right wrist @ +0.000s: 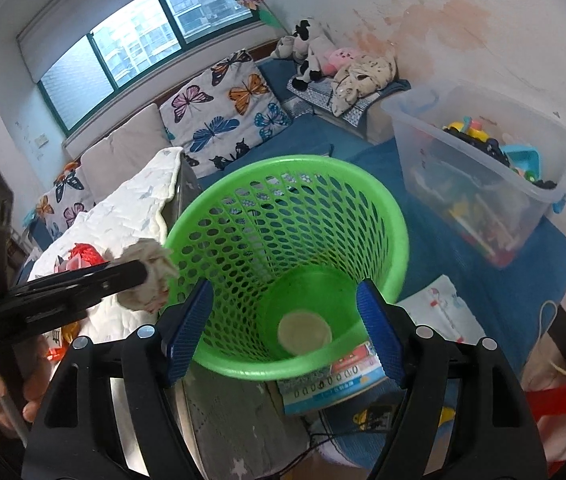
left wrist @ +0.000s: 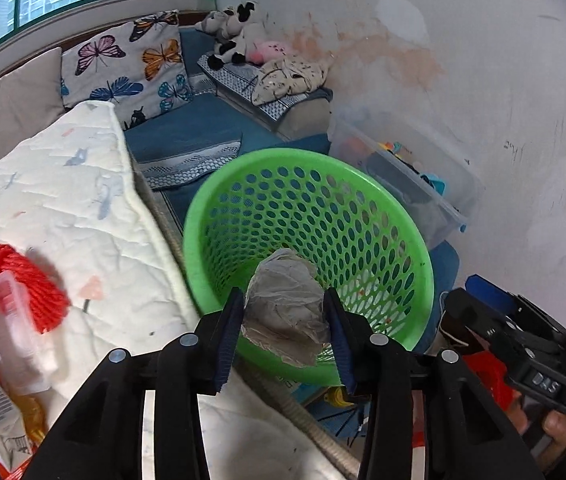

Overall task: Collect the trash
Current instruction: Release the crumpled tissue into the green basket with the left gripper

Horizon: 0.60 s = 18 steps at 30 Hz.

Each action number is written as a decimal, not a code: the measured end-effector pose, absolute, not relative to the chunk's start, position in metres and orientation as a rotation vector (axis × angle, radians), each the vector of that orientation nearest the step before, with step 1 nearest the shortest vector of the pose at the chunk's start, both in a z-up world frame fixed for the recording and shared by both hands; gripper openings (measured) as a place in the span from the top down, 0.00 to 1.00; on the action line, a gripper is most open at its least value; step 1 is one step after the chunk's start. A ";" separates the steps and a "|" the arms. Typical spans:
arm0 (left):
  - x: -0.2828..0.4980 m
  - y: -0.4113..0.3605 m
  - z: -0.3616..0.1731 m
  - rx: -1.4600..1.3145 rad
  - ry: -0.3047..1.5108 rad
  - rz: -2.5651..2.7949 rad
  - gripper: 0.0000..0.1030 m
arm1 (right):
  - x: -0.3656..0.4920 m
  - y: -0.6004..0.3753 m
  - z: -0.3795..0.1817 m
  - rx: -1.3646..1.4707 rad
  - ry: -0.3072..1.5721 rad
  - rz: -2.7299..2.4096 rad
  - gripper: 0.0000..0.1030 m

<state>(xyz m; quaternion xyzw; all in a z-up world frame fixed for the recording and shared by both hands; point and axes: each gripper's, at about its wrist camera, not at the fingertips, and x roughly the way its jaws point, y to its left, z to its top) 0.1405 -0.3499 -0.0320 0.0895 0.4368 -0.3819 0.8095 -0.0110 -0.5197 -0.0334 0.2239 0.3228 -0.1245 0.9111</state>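
My left gripper (left wrist: pixel 285 334) is shut on a crumpled wad of grey-white paper (left wrist: pixel 285 312) and holds it at the near left rim of a green perforated plastic bin (left wrist: pixel 363 216). The right wrist view shows that gripper (right wrist: pixel 145 276) from the side with the paper wad (right wrist: pixel 151 276) just left of the bin's rim (right wrist: pixel 397 236). My right gripper (right wrist: pixel 285 328) is open and empty above the bin's mouth. A pale round disc (right wrist: pixel 304 331) lies on the bin's floor.
A white quilted cover (left wrist: pixel 67 208) lies left of the bin, with a red yarn ball (left wrist: pixel 23 284) and small boxes on it. A clear tub of toys (right wrist: pixel 483 168) stands right of the bin. A printed tin (right wrist: pixel 331 380) sits under the bin. Butterfly cushions (right wrist: pixel 223 116) line the far bench.
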 end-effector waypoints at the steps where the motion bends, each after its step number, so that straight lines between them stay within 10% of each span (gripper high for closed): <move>1: 0.139 -0.353 -0.034 0.203 0.932 -0.817 0.57 | -0.012 -0.520 -0.034 0.465 0.667 -0.257 0.28; 6: 0.138 -0.358 -0.037 0.208 0.925 -0.809 0.38 | -0.015 -0.520 -0.037 0.471 0.673 -0.257 0.28; 18: 0.135 -0.307 -0.016 0.160 0.887 -0.723 0.30 | -0.015 -0.495 -0.024 0.439 0.662 -0.209 0.25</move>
